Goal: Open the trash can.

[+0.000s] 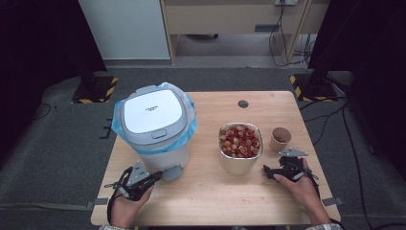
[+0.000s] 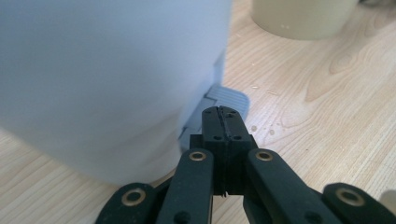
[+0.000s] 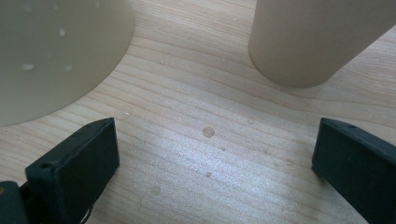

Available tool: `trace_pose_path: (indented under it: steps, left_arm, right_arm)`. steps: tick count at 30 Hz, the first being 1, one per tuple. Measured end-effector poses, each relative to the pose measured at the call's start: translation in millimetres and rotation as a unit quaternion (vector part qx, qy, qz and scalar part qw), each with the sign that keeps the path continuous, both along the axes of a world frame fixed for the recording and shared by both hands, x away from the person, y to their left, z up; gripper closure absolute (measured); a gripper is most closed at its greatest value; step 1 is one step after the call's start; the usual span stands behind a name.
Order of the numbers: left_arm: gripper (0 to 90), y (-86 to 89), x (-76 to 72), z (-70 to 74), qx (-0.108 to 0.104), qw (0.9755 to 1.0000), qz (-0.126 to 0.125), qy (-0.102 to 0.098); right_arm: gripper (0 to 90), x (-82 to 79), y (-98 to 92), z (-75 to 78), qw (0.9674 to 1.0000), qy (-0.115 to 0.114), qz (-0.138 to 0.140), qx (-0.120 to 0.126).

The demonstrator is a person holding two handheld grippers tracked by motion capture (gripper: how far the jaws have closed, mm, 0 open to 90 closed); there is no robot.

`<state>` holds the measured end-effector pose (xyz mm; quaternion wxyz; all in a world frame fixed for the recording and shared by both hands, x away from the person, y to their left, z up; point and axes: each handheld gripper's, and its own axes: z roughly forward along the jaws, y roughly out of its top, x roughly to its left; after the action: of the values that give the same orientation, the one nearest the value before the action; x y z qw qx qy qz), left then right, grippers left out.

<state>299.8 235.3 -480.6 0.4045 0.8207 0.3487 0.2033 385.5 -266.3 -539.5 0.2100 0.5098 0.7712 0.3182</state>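
In the left gripper view the white pedal bin (image 2: 107,84) stands so close that it is a pale blur, cut off at the top and left edges; only its grey foot pedal (image 2: 229,98) shows sharply, low at the bin's base on the table. The left gripper (image 2: 219,114) has its jaws pressed flat together with nothing between them, the tips just in front of the pedal; whether they touch it cannot be told. In the high view the bin (image 1: 155,124) stands on the left half of the table, lid down, a blue bag liner (image 1: 189,103) puffing out around its rim; the pedal (image 1: 172,172) faces the person, and the left gripper (image 1: 155,177) points at it from the near left.

The right gripper (image 3: 215,154) holds its jaws wide apart over bare wood, gripping nothing; ahead of it the bowl (image 3: 56,51) and the paper cup (image 3: 317,37) are both cut off by the top edge, their contents out of sight there. From above, the bowl (image 1: 240,155) holds red and pale pieces too small to identify, and the cup (image 1: 280,139) stands just right of it; the right gripper (image 1: 267,170) rests near both.

The table (image 1: 215,196) is light wood, speckled with small drops; around it lie grey carpet, loose cables, and dark stands on yellow-and-black striped bases (image 1: 98,88).
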Motion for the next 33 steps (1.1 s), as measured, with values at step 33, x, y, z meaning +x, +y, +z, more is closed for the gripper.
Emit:
trace_pose_path:
  steps: [33]
  left_arm:
    - [89.6,-41.1,20.9,-24.6,0.089,0.9958,-0.015,-0.015]
  right_arm:
    - [1.0,-0.9,0.1,0.1,1.0,0.001,0.003,0.0]
